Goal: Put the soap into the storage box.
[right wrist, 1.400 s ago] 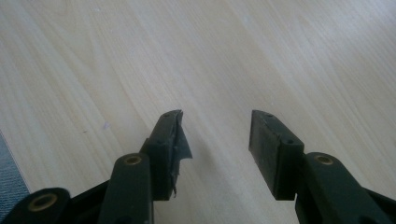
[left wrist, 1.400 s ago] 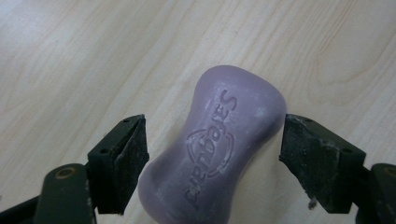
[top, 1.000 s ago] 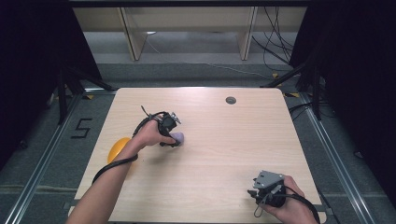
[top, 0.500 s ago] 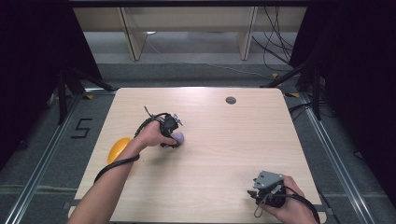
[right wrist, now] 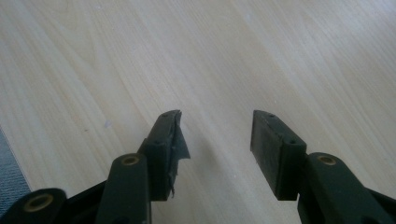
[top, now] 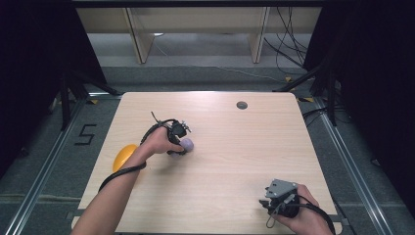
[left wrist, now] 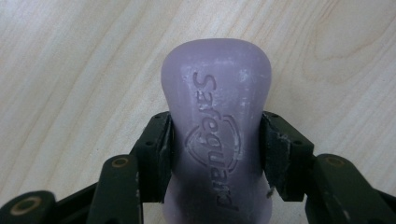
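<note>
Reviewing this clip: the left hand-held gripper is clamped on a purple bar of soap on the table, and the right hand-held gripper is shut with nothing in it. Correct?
Not quite. The right hand-held gripper is open, not shut: the right gripper view shows a clear gap between its jaws over bare table. The rest holds: the left hand-held gripper is clamped on the purple bar of soap.

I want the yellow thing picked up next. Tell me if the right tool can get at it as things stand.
Probably not easily: the yellow object lies at the table's left edge, beyond the left forearm, while the right tool sits at the near right corner.
</note>
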